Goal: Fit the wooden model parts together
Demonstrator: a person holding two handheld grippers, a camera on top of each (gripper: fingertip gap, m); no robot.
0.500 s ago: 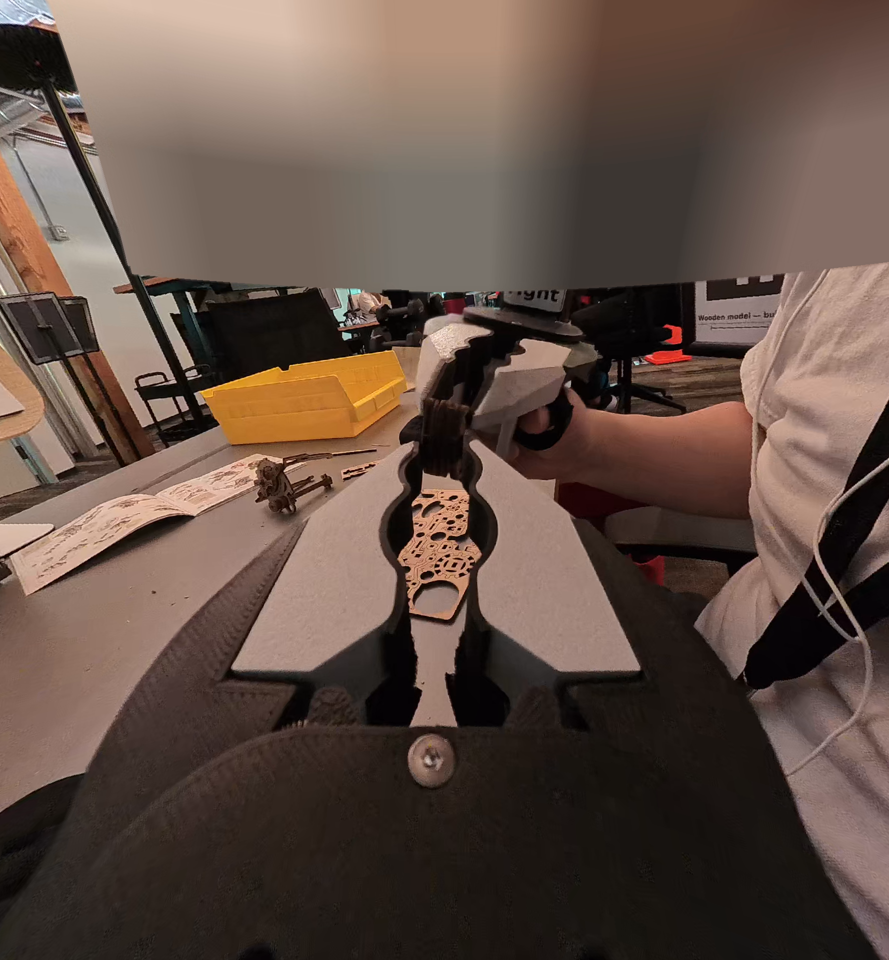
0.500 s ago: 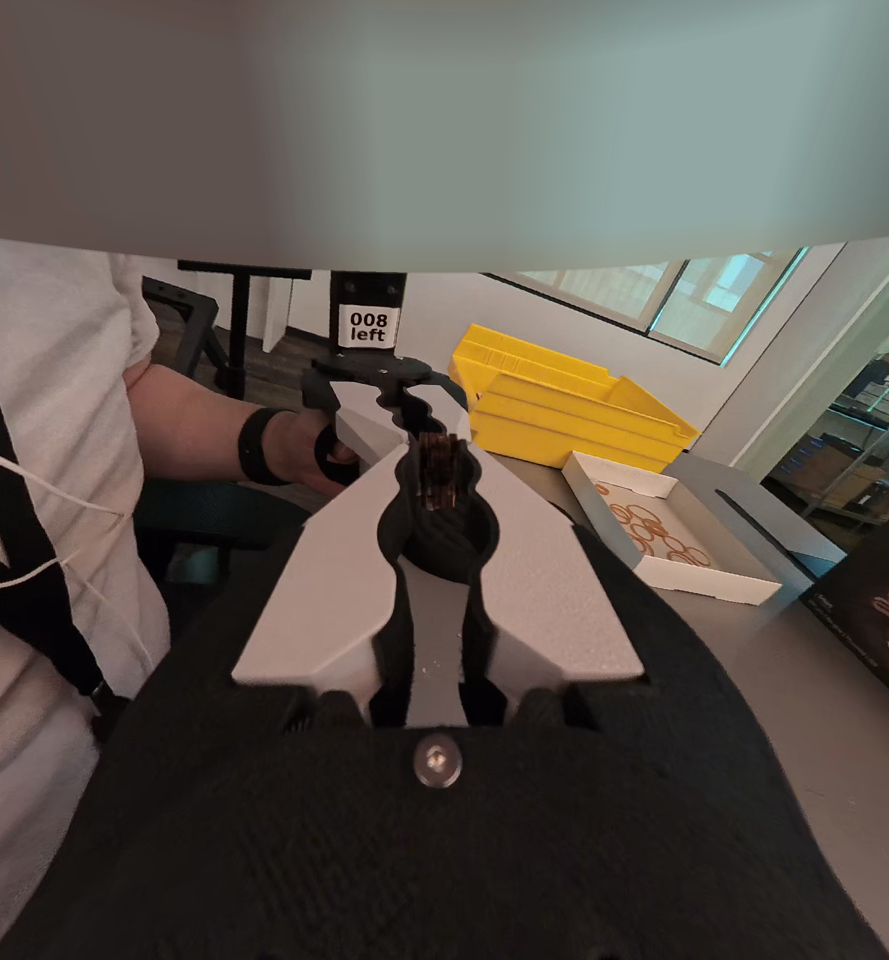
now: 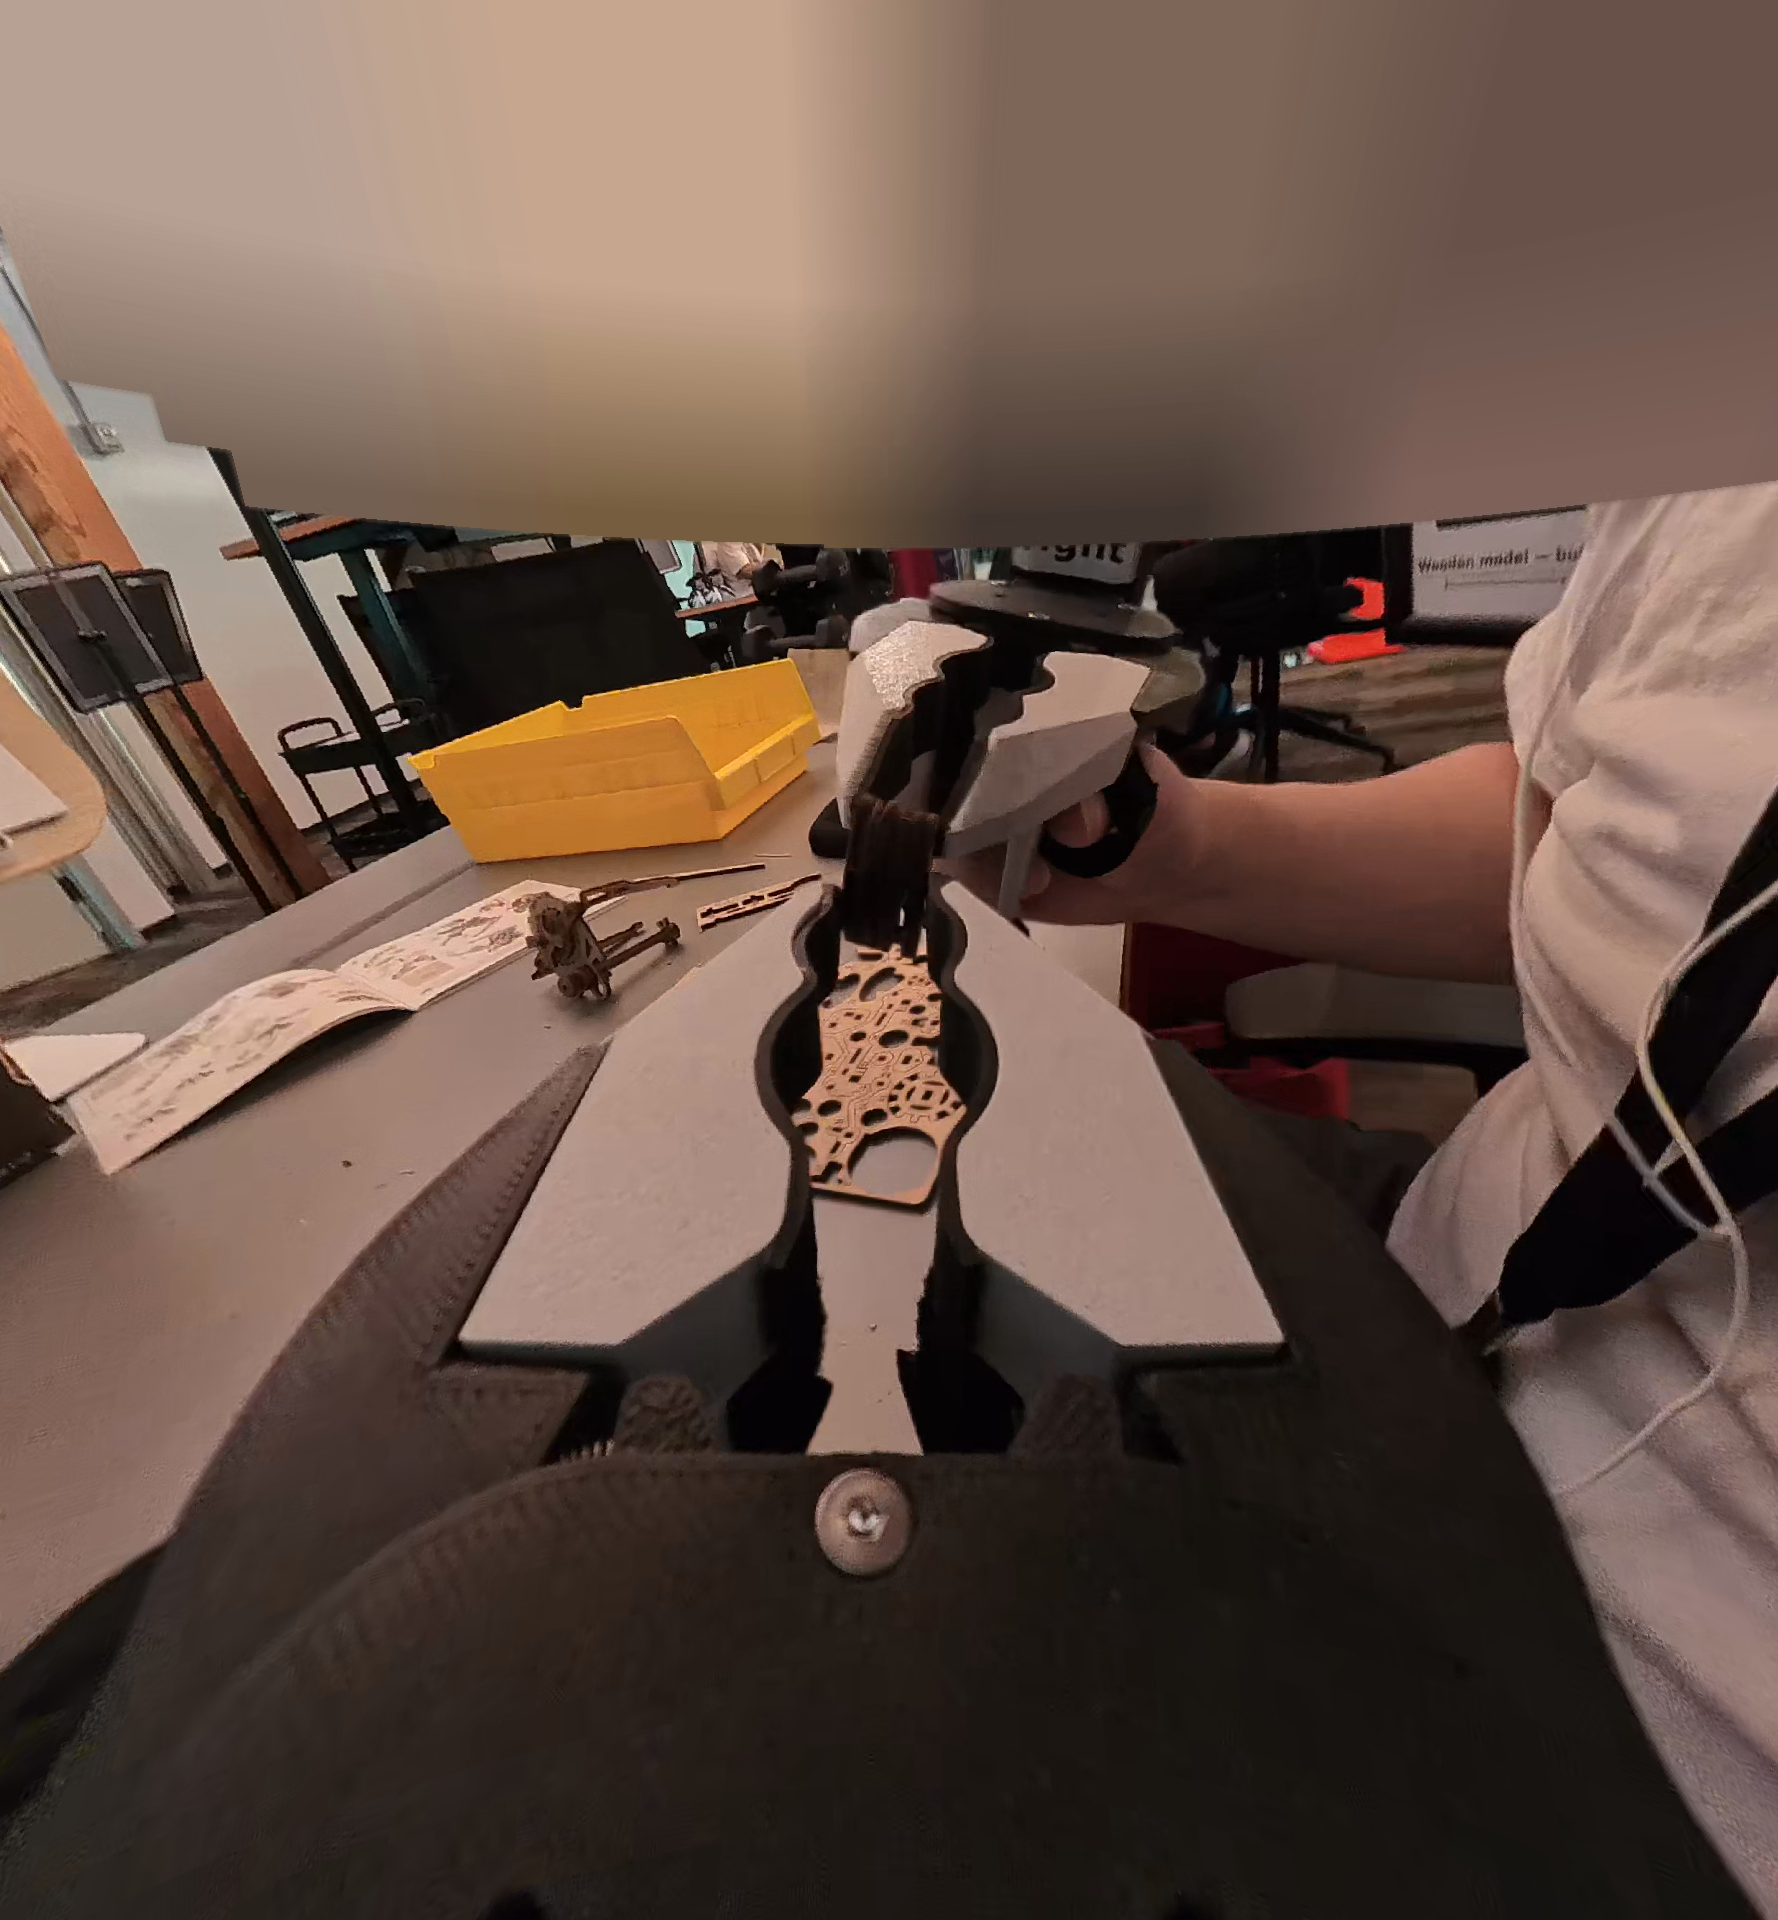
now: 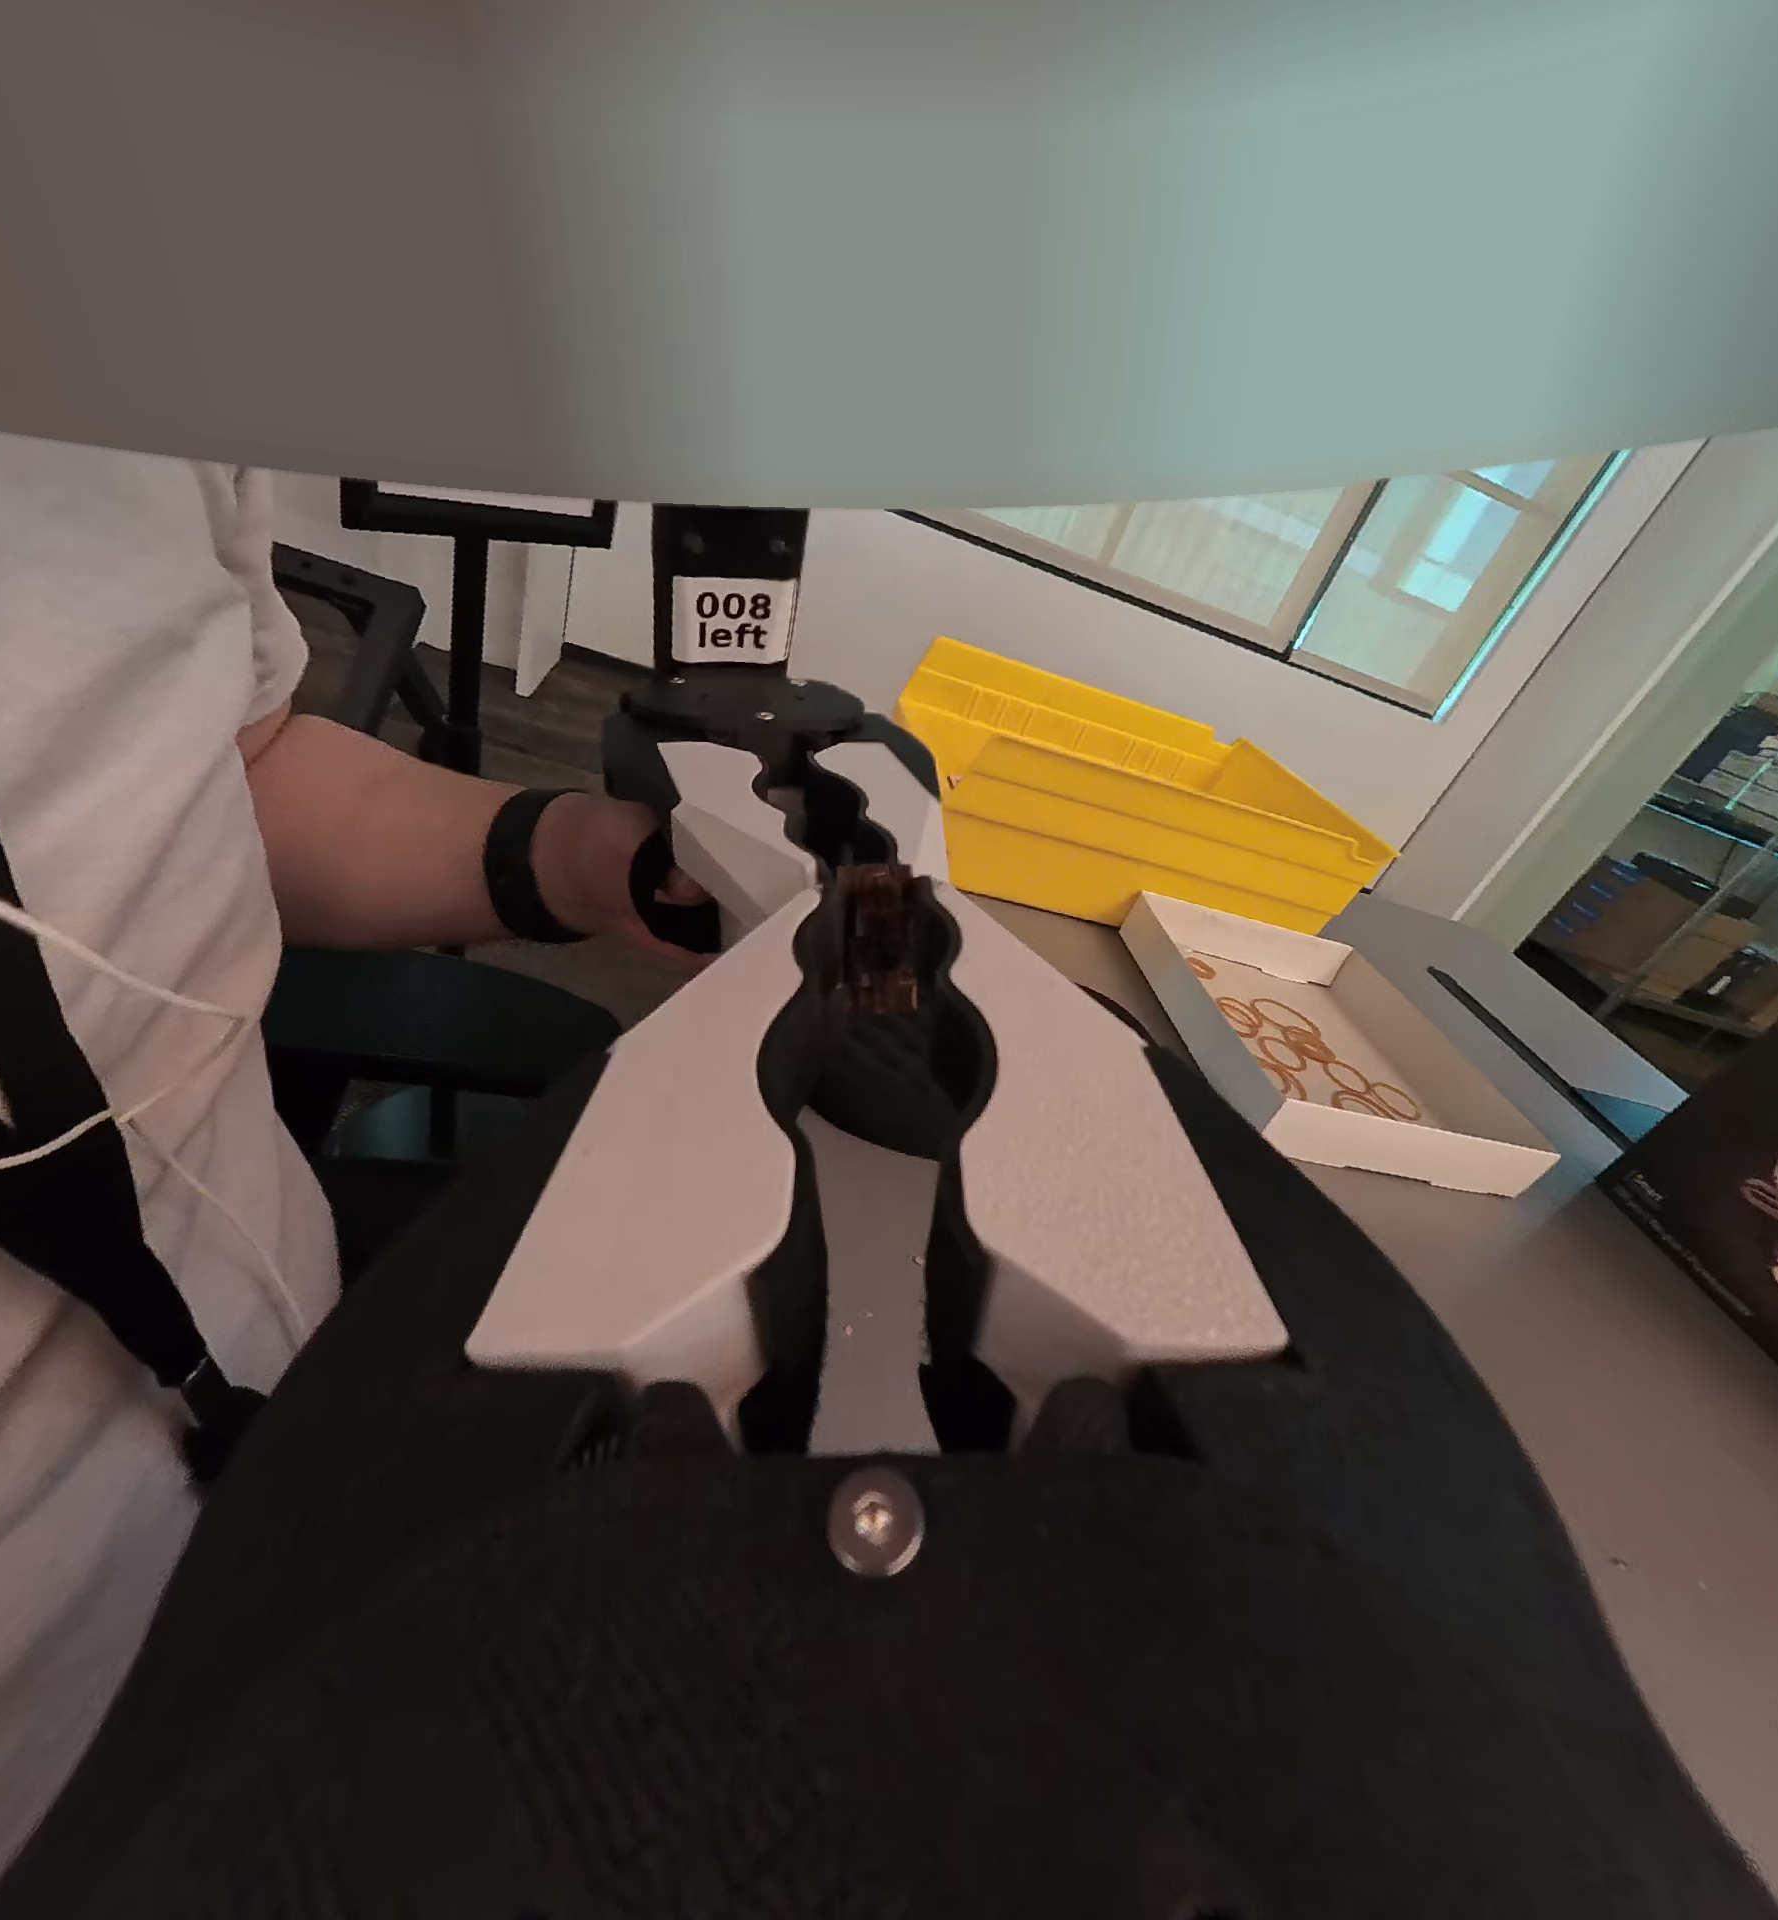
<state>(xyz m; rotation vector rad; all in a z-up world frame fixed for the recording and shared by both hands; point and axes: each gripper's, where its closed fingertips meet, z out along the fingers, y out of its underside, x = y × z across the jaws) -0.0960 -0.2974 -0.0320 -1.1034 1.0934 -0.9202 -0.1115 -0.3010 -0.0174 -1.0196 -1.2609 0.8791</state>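
In the left wrist view my left gripper (image 3: 880, 920) is shut on a flat, pale, laser-cut wooden sheet (image 3: 880, 1081) that lies between its fingers. My right gripper (image 3: 880, 831) comes in from above and is shut on a dark stack of wooden parts (image 3: 885, 868). The stack meets the far end of the sheet at my left fingertips. In the right wrist view my right gripper (image 4: 877, 899) holds the dark stack (image 4: 877, 951), and the left gripper (image 4: 833, 836) stands tip to tip just behind it. Both are held above the grey table (image 3: 85, 1351).
A yellow bin (image 3: 615, 769) stands at the back of the table. Near it lie an open instruction booklet (image 3: 272, 1029), a small part-built wooden model (image 3: 584, 951) and loose wooden strips (image 3: 750, 902). A white tray of wooden rings (image 4: 1332, 1081) and a dark box (image 4: 1747, 1247) lie to the right. A person's torso is close by. Only a small space, under 4 cm, lies between the two pairs of fingers.
Hardly anything differs. Both grippers keep their hold and stay tip to tip, and the views have shifted only slightly.
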